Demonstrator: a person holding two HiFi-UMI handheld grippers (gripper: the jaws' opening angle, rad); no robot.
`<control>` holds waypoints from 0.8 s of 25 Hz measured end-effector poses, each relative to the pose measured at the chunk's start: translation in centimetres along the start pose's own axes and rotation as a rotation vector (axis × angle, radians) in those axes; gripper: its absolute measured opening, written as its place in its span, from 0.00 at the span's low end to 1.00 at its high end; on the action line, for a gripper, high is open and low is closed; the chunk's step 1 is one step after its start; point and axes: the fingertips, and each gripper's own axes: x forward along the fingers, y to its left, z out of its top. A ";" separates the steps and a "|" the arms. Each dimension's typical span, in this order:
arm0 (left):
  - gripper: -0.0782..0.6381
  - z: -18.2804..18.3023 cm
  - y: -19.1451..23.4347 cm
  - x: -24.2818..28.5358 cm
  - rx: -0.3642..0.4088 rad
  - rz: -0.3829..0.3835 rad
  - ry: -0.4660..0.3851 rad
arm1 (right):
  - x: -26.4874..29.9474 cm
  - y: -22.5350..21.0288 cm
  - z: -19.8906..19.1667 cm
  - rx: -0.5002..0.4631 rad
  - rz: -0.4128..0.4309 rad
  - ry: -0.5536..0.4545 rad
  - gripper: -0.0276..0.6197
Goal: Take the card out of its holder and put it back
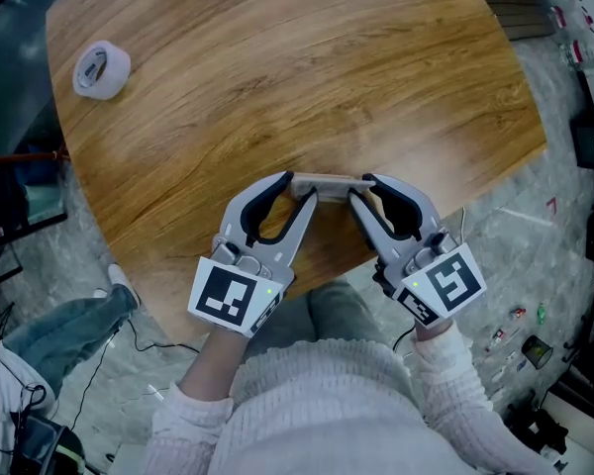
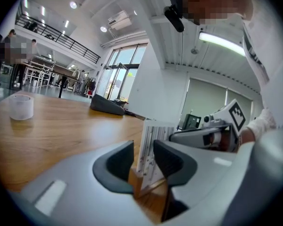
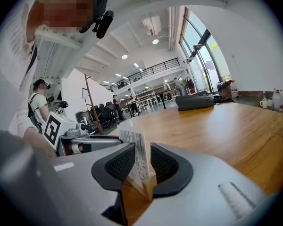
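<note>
1. A thin white card (image 2: 152,142) with striped print stands upright in a small slotted wooden holder (image 3: 149,187) at the head view's lower centre.
2. The left gripper (image 2: 144,161) and right gripper (image 3: 142,164) flank the card's ends, dark textured pads released.
3. The table (image 1: 307,67) is wood-grain, with a tape roll (image 1: 101,69) at upper left.

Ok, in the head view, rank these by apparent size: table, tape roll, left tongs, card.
1. table, largest.
2. left tongs, though nearer the camera.
3. tape roll and card: unsure; the card shows only as a thin edge-on strip, longer but narrower than the roll.
</note>
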 end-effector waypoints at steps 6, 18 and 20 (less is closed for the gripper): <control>0.28 1.4 -0.1 -0.8 0.004 -0.003 -0.025 | -1.0 0.1 1.3 -0.022 -0.017 -0.027 0.17; 0.28 3.4 -3.9 -3.9 0.012 -0.074 -0.022 | -4.8 3.9 2.9 -0.068 -0.001 -0.042 0.15; 0.27 3.6 -4.4 -4.4 -0.001 -0.078 -0.027 | -5.3 4.4 3.1 -0.072 -0.004 -0.052 0.13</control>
